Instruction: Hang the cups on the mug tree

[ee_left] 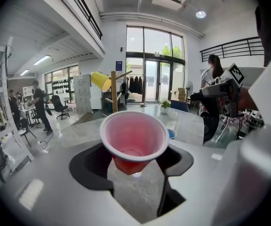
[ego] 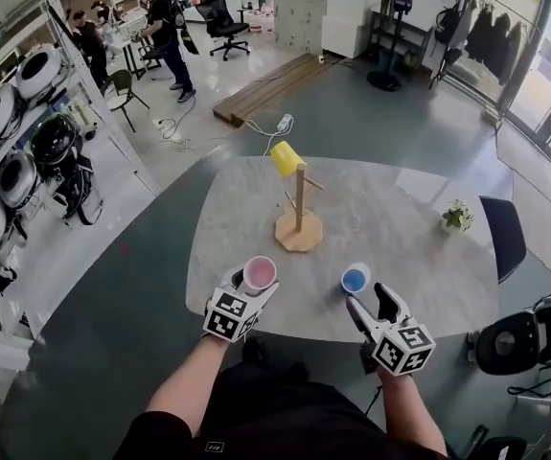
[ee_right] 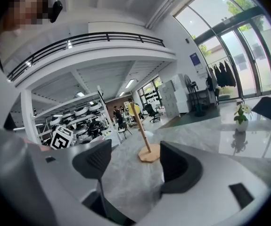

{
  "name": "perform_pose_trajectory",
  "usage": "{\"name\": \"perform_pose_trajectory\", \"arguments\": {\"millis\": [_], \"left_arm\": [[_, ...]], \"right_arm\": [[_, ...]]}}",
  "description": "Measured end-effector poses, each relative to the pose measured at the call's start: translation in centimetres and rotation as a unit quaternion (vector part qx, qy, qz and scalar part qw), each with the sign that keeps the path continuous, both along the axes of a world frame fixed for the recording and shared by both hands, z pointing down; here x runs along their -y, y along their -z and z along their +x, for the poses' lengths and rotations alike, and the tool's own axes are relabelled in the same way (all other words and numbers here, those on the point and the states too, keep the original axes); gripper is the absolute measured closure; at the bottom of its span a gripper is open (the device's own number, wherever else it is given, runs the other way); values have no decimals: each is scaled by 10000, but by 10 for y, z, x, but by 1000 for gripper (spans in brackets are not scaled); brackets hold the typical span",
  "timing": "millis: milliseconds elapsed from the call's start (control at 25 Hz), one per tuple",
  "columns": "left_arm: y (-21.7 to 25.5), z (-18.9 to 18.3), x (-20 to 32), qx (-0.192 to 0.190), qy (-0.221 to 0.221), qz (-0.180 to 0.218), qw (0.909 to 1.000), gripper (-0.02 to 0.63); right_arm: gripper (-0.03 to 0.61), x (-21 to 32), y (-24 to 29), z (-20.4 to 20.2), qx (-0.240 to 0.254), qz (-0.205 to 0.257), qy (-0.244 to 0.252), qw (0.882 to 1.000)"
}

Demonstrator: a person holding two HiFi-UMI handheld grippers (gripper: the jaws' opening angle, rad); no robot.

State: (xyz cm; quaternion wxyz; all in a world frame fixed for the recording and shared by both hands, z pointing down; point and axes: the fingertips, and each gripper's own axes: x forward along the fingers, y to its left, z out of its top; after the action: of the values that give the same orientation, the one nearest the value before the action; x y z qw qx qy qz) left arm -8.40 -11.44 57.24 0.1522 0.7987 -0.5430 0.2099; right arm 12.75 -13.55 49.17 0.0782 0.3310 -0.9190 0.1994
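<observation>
The wooden mug tree [ego: 299, 220] stands mid-table with a yellow cup [ego: 284, 158] hung on its top peg. My left gripper [ego: 256, 281] is shut on a pink cup [ego: 260, 273] at the table's near edge. In the left gripper view the pink cup [ee_left: 134, 140] sits upright between the dark pads, mouth towards the camera, with the tree [ee_left: 113, 91] beyond it. A blue cup [ego: 355, 279] stands on the table just ahead of my right gripper [ego: 371, 300]. That gripper is open and empty. The right gripper view shows the tree [ee_right: 147, 147] between its jaws, but not the blue cup.
A small potted plant [ego: 458, 217] sits near the marble table's right edge [ego: 486, 281], with a dark chair [ego: 505, 233] beside it. The table's front edge is under both grippers. People stand far off by desks in the room behind.
</observation>
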Motion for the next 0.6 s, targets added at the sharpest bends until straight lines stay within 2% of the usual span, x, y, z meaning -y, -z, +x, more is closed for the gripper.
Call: {"name": "perform_pose_trajectory", "arguments": {"millis": [400,600], "left_arm": [[15,-31,15,223,-62,62,9997,328],[17,-61,31,198,-327,222,9990,328]], "right_arm": [[245,-4,-7,-21,9,-50,-195,9998],[245,7,-11,-53,-13,-142,-451,9989]]}}
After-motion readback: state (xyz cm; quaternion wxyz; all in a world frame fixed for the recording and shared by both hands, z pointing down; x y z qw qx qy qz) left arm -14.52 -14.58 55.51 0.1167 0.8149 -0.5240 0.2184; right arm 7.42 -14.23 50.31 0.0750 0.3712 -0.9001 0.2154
